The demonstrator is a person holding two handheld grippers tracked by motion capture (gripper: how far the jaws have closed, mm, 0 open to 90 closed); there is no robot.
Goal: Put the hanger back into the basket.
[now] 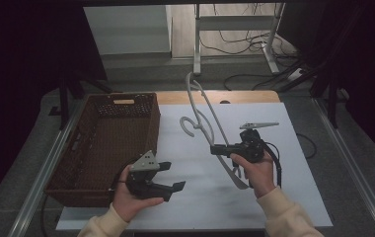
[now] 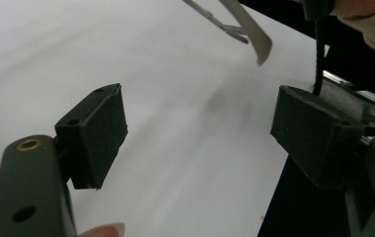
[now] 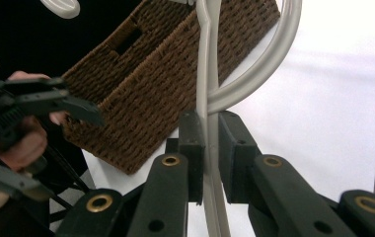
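Right gripper (image 3: 210,148) clamped on the hanger (image 1: 203,123), jaws pinching its thin bar; its own view shows the bar squeezed between the pads, the high view has the hook rising beyond it. Left gripper (image 2: 198,133) jaws apart, nothing between; hanger tip ahead of it. Basket (image 1: 101,143) sits just past the left gripper, on the table (image 1: 274,197).

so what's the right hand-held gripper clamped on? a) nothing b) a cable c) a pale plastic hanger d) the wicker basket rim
c: in the right gripper view the right hand-held gripper has its pads pressed on a thin bar of the pale plastic hanger, held up above the white table.
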